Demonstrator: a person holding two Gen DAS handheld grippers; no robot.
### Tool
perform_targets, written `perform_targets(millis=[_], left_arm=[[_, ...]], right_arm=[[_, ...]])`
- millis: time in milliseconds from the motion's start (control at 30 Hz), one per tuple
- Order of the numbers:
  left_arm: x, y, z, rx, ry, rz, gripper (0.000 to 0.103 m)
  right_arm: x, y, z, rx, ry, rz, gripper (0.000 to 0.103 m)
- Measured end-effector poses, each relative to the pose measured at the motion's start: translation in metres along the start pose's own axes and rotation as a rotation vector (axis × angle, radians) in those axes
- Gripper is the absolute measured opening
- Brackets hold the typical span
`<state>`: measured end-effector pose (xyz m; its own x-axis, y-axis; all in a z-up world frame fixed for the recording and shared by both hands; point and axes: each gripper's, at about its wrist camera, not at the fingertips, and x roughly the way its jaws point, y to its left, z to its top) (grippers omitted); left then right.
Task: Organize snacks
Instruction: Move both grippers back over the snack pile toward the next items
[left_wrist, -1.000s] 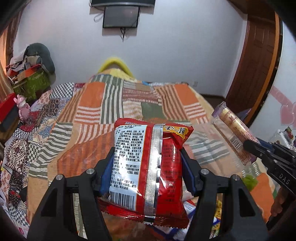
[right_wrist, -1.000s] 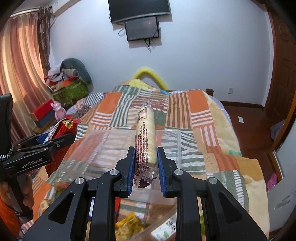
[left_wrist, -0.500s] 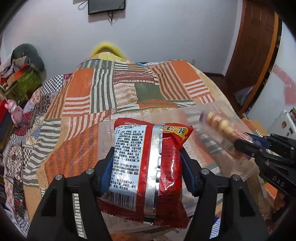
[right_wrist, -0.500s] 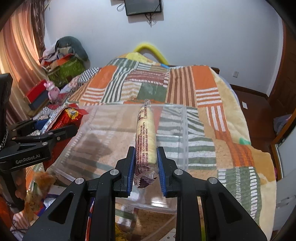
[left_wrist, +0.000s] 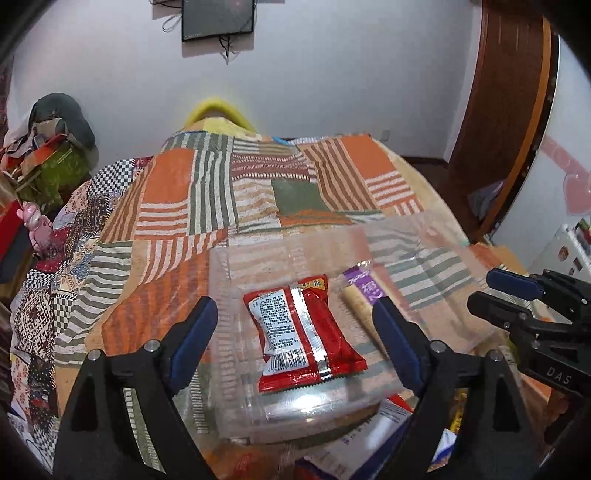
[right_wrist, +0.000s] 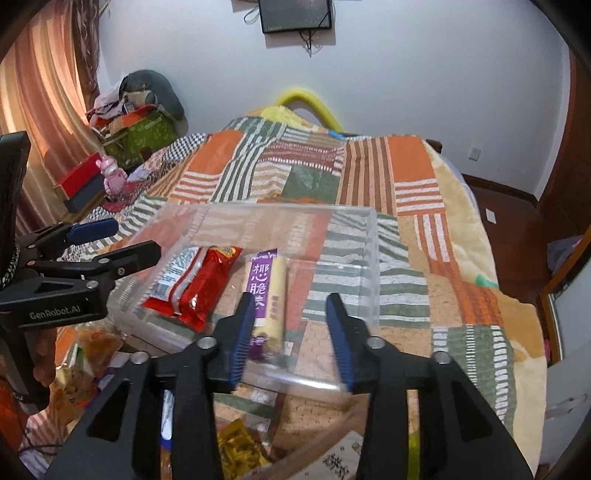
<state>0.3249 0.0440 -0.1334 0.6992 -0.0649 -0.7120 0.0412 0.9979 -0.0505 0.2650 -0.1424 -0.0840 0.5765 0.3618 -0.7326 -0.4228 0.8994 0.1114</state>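
A clear plastic bin (left_wrist: 288, 240) (right_wrist: 373, 258) sits on the patchwork bed. A red snack packet (left_wrist: 306, 332) (right_wrist: 199, 284) lies flat inside it. A long cream biscuit roll with a purple label (right_wrist: 271, 295) (left_wrist: 358, 295) lies beside the packet in the bin. My left gripper (left_wrist: 295, 336) is open and empty, held above the packet; it also shows in the right wrist view (right_wrist: 118, 243). My right gripper (right_wrist: 291, 332) is open and empty just above the roll's near end; it also shows in the left wrist view (left_wrist: 498, 288).
More snack packs (right_wrist: 236, 450) (left_wrist: 369, 439) lie heaped below the bin's near edge. The patchwork blanket (left_wrist: 207, 199) stretches beyond the bin. Boxes and a pink toy (right_wrist: 110, 173) stand at the left. A wooden door (left_wrist: 506, 110) is at the right.
Both grippers have opened. The red packet and the biscuit roll have dropped from the grippers into the clear bin and lie side by side there.
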Motion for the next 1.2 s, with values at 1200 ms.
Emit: perform_targets(millis=[1200], left_arm=[[-0.062,0.023,-0.150,-0.054,0.176,-0.066,0.098]], right_arm=[[-0.051,-0.007,-0.083,0.084,0.062,-0.008,0.073]])
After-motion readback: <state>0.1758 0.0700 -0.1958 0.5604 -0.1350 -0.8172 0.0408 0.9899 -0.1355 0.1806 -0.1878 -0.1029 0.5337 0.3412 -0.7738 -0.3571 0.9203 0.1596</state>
